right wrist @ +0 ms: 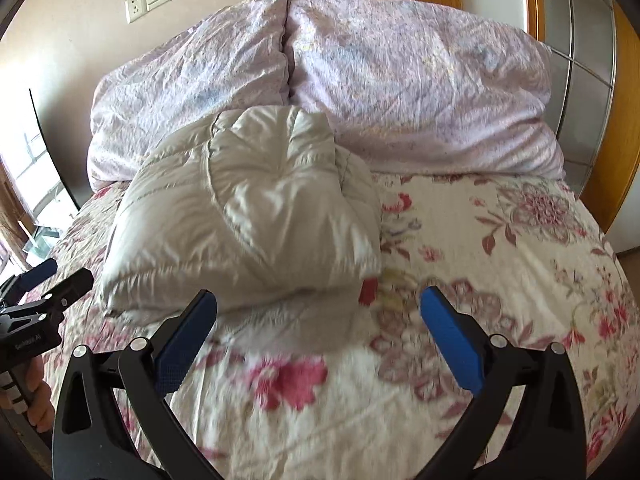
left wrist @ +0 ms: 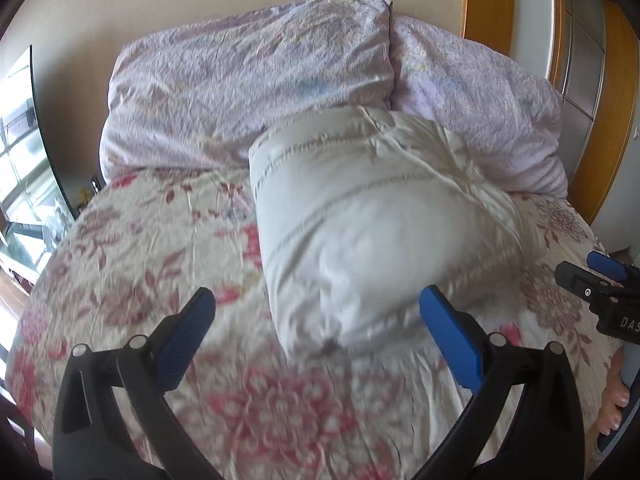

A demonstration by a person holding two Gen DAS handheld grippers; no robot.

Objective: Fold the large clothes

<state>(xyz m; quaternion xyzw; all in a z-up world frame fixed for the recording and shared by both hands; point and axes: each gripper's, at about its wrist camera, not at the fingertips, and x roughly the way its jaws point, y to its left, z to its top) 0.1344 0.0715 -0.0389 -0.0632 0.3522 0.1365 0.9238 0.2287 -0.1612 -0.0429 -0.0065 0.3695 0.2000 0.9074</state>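
Note:
A cream quilted down jacket (left wrist: 360, 216) lies folded into a puffy bundle on the floral bedspread (left wrist: 140, 264). It also shows in the right wrist view (right wrist: 248, 212). My left gripper (left wrist: 318, 300) is open and empty, hovering just in front of the bundle's near end, its right finger (left wrist: 448, 332) beside the bundle. My right gripper (right wrist: 318, 300) is open and empty, above the bedspread (right wrist: 500, 248) just in front and to the right of the bundle. The right gripper shows at the left view's right edge (left wrist: 600, 284); the left gripper shows at the right view's left edge (right wrist: 40, 292).
Two lilac pillows (left wrist: 248, 92) (left wrist: 480, 104) lean against the wall behind the jacket, also in the right wrist view (right wrist: 420, 88). A wooden frame with a metal panel (right wrist: 580, 72) stands at the right. A window (left wrist: 24, 152) is at the left. A bare foot (left wrist: 616, 404) shows by the bed's edge.

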